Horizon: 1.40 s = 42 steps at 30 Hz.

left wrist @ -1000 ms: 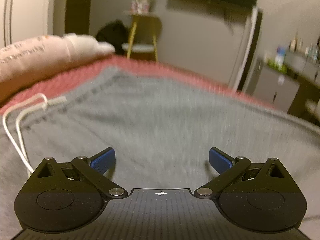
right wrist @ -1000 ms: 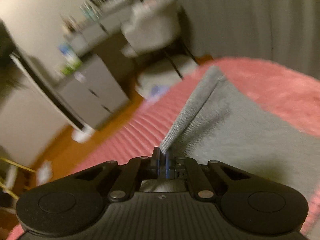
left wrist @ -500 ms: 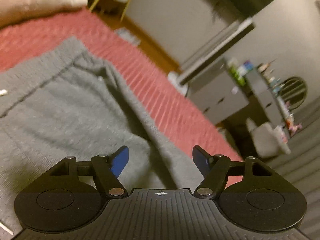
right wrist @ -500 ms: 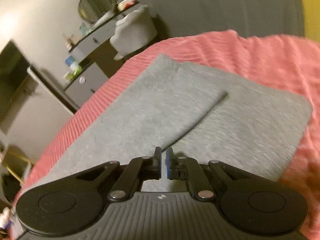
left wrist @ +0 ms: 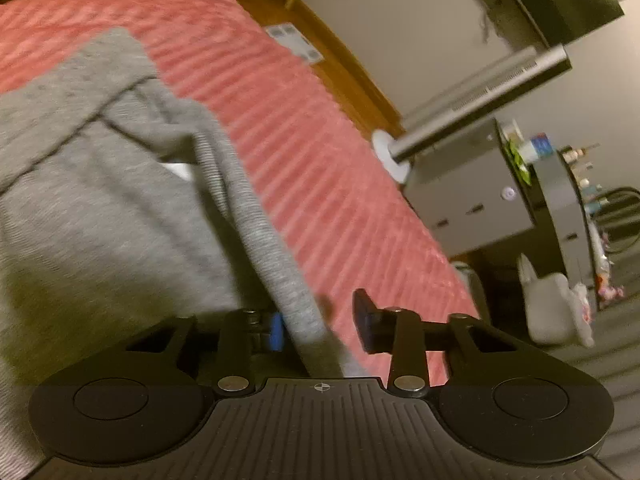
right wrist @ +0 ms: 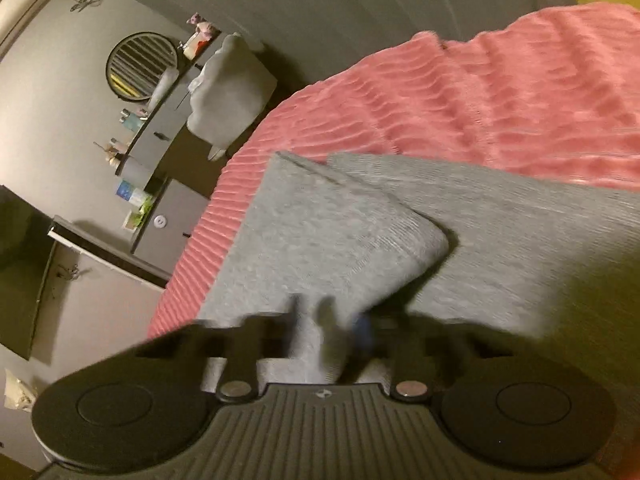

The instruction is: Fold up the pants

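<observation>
Grey pants (left wrist: 100,208) lie on a pink ribbed bedspread (left wrist: 304,152). In the left wrist view my left gripper (left wrist: 320,326) is open, and a raised fold of the pants' outer edge runs between its blue pads without being clamped. In the right wrist view the pant legs (right wrist: 328,240) lie one over the other, the upper leg end folded across the lower. My right gripper (right wrist: 332,328) is blurred and partly open, with grey cloth between its fingers.
The bed's edge drops to a wooden floor (left wrist: 344,76) on the far side. A grey drawer unit (left wrist: 480,200), a dresser with small items (right wrist: 160,128), a round mirror (right wrist: 140,66) and a grey chair (right wrist: 228,92) stand beyond the bed.
My left gripper has moved onto the pants' side edge and narrowed around the fold. My right gripper, shut on the leg before, has opened partly, and the upper leg now lies over the lower.
</observation>
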Available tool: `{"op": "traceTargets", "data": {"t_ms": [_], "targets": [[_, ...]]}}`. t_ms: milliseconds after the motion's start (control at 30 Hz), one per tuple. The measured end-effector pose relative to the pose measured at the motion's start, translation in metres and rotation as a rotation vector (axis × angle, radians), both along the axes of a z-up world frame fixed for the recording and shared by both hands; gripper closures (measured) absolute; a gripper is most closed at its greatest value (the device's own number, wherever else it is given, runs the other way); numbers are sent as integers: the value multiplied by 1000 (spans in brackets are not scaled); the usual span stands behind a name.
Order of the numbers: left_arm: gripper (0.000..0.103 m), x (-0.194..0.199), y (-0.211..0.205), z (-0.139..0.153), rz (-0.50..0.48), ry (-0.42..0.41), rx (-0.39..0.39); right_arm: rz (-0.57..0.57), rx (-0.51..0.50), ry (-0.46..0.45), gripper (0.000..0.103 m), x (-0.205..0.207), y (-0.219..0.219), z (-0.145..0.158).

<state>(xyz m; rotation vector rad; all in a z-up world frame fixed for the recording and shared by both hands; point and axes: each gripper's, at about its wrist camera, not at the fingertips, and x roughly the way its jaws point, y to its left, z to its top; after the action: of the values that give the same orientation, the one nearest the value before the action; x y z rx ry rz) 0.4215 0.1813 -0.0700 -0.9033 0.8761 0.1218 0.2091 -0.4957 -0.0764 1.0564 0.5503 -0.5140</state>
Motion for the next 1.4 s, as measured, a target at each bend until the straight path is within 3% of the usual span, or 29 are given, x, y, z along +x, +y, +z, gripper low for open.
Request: {"op": "traceTargets", "data": {"t_ms": [33,100,133,233,267,400,500,567,633,700,767,800,867,933,967,1000,1033,1067,1100,1133,1167,1200,1267,1333,1400], "targets": [[72,4,-2,3,-6,27,13,6,-9,24,95,7,-1,0],[93,8,-6,12,-25,64,47,18,-20,73,92,20,0,2],[93,7,-6,19,-26,60,50,24,-27,87,92,27,2,5],[94,-11,2,67,-23,-89,47,77,-90,125,98,51,2,32],[94,-20,5,88,-33,-137,47,83,-100,89,98,52,2,48],[94,-111,25,164,-81,-428,40,112,-120,-317,98,28,-9,143],[92,-192,40,171,-99,-493,72,136,-183,-474,98,-15,-17,177],[87,-234,49,146,-112,-444,59,158,-194,-477,98,-50,-24,168],[79,-264,48,107,-105,-337,102,161,-174,-379,98,-73,-28,140],[81,-287,46,65,-106,-196,136,131,-155,-176,97,-92,-31,92],[81,-295,44,18,-86,-44,68,85,-100,57,97,-103,-35,37],[80,-299,44,3,-51,9,42,53,-52,129,96,-108,-36,14],[74,-300,46,-5,-21,-11,25,-6,-13,51,96,-122,-33,-4],[55,-293,48,4,4,-25,76,-20,7,26,90,-119,-31,-3],[34,-288,48,10,13,-48,113,-4,2,19,77,-116,-29,-1],[26,-289,47,12,21,-66,144,20,-16,20,63,-111,-28,2],[29,-282,48,13,35,-69,174,42,-36,28,58,-110,-27,4],[40,-272,48,14,49,-47,175,59,-59,44,54,-101,-23,5],[59,-263,52,9,60,-18,135,70,-82,66,55,-92,-19,7],[70,-261,53,7,73,4,85,80,-107,92,57,-88,-12,9],[90,-263,60,4,89,23,38,89,-132,121,75,-83,-9,11],[92,-264,62,7,102,18,7,93,-151,141,96,-87,-6,17],[92,-268,59,20,111,-60,28,79,-181,131,98,-88,-6,33],[92,-276,59,42,74,-163,53,52,-182,-9,99,-105,-9,55],[92,-280,59,50,54,-174,113,51,-205,-84,99,-120,-10,67]]}}
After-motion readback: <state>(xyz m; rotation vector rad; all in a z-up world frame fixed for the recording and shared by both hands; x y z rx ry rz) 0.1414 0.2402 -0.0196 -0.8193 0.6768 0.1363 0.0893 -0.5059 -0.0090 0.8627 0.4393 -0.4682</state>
